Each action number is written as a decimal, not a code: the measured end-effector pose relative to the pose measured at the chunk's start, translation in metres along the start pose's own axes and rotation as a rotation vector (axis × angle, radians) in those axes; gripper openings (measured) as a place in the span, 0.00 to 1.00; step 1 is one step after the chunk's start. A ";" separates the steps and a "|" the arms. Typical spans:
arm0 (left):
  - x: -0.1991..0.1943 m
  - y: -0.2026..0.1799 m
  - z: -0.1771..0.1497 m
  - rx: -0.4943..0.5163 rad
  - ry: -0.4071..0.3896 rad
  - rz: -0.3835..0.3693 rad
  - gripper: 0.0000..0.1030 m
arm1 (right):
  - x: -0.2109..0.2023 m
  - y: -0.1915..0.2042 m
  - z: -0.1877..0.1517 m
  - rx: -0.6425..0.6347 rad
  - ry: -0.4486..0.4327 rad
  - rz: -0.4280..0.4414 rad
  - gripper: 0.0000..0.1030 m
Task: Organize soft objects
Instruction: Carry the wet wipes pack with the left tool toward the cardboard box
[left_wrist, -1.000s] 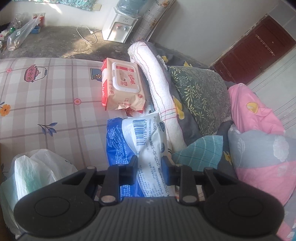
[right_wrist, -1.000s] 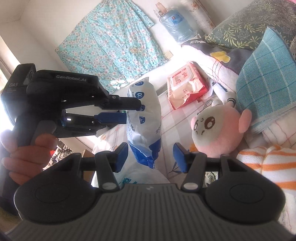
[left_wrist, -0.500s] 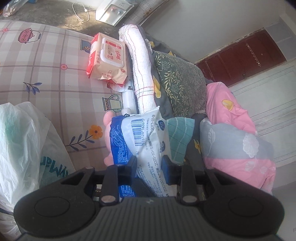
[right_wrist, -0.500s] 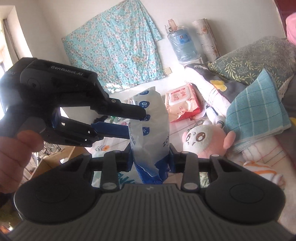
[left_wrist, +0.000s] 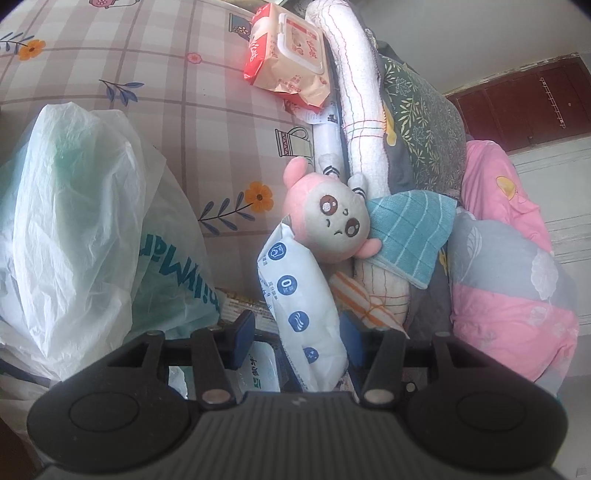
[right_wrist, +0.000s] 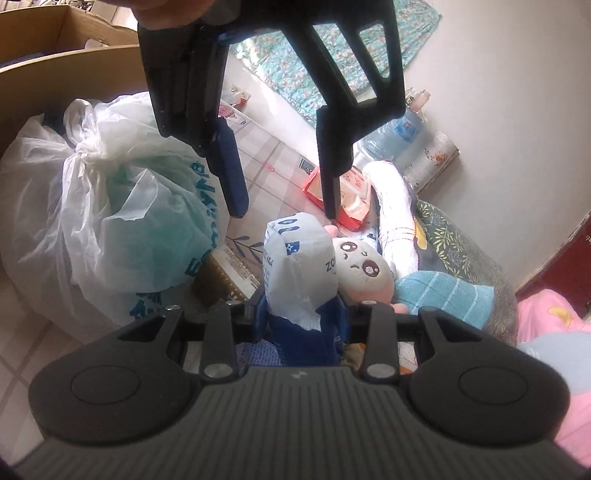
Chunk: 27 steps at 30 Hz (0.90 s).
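Note:
A blue-and-white tissue pack (right_wrist: 299, 273) stands upright between the pads of my right gripper (right_wrist: 301, 317). The pads press on its lower end, though the jaws are opening a little. My left gripper (right_wrist: 283, 212) hangs just above the pack's top. Its jaws are opening and its fingertips are clear of the pack. In the left wrist view the pack (left_wrist: 299, 306) lies between the spread fingers of my left gripper (left_wrist: 295, 332), neither pad squeezing it. A pink plush toy (left_wrist: 328, 221) lies just behind the pack against a teal cloth (left_wrist: 410, 229).
A tied white plastic bag (right_wrist: 110, 221) fills the left side, with a cardboard box (right_wrist: 55, 66) behind it. A red wipes pack (left_wrist: 288, 70) and a rolled white towel (left_wrist: 354, 92) lie farther off. An orange-striped cloth (left_wrist: 362, 299), pillows and a pink-grey quilt (left_wrist: 509, 277) crowd the right.
The left gripper let go of the pack and spread its fingers. The right gripper closed on the pack's lower end and rolled. Both moved down toward the plush toy.

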<state>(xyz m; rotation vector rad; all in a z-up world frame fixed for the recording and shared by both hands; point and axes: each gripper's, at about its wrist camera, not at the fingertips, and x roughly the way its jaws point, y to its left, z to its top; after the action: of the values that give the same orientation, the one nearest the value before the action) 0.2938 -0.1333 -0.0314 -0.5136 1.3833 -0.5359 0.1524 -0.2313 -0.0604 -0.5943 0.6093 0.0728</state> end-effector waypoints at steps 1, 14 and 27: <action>0.001 0.001 0.000 0.003 0.000 0.006 0.49 | -0.004 -0.003 0.001 0.023 -0.006 0.033 0.38; 0.014 -0.007 -0.003 0.069 0.022 0.037 0.43 | -0.022 -0.115 -0.060 0.743 -0.047 0.479 0.50; 0.022 -0.029 -0.017 0.168 0.051 0.029 0.44 | 0.030 -0.168 -0.119 1.284 -0.010 0.618 0.49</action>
<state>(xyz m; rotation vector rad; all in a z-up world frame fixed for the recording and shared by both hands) 0.2775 -0.1699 -0.0323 -0.3452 1.3784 -0.6397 0.1554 -0.4391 -0.0711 0.8471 0.6781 0.2361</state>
